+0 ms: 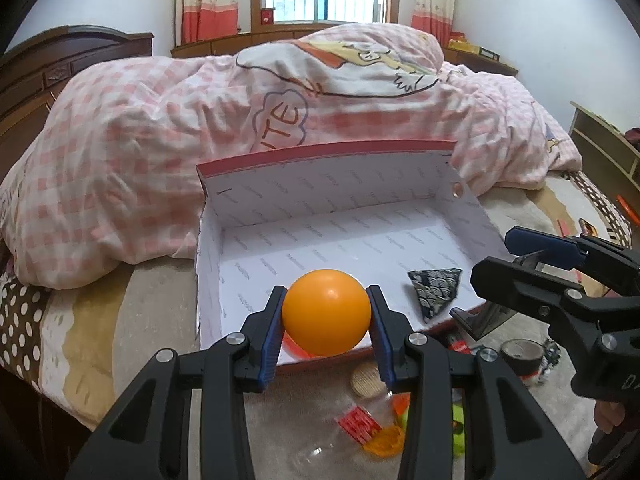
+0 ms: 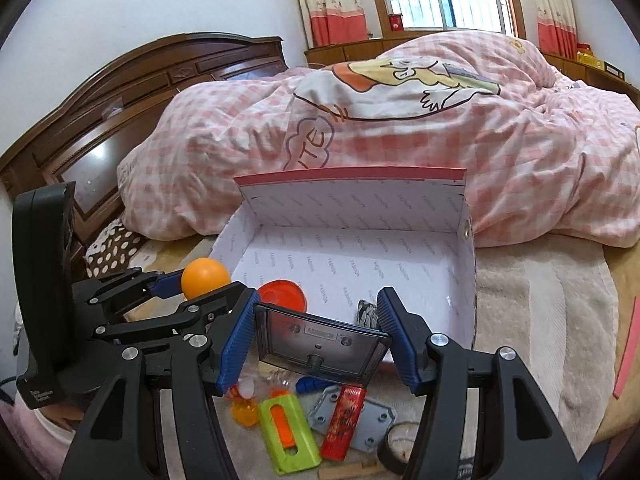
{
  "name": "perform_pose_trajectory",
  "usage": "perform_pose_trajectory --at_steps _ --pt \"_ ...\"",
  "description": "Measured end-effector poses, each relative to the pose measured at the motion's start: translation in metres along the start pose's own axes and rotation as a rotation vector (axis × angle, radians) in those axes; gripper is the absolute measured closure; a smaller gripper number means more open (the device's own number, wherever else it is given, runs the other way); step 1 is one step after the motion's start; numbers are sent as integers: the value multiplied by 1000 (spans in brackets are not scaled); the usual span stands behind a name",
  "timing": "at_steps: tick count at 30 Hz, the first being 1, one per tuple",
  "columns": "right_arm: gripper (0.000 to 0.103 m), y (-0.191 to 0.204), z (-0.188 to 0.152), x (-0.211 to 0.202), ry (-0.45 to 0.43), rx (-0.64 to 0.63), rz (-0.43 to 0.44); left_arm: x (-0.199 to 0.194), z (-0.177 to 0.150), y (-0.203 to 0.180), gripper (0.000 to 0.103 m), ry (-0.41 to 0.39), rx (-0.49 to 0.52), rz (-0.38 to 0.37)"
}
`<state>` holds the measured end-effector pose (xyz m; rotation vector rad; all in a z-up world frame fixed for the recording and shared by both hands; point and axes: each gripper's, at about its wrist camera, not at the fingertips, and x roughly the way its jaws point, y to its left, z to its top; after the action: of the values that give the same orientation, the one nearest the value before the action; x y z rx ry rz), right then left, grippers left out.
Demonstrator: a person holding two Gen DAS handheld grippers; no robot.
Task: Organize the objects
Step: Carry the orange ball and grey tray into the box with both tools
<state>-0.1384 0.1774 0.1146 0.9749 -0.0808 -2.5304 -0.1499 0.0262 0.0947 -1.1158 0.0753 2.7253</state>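
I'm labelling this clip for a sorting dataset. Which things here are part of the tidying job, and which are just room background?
Part of the job:
- orange ball in the left gripper
- clear cassette case in the right gripper
- open white box
- green and orange item and red packet lying before the box

Just background:
- pink checked duvet
- wooden headboard
- curtains

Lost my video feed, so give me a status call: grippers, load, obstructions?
Left gripper shut on orange ball. Right gripper shut on clear cassette case. Both at open box near edge. Nothing blocking.
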Motion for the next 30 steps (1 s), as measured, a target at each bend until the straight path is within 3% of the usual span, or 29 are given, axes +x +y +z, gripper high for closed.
perform_pose_trajectory --at_steps 23,30 --pt "41 -22 17 72 50 -9 -94 73 26 11 64 57 -8 30" --pt "41 -27 14 83 56 -9 -117 92 25 14 64 109 -34 23"
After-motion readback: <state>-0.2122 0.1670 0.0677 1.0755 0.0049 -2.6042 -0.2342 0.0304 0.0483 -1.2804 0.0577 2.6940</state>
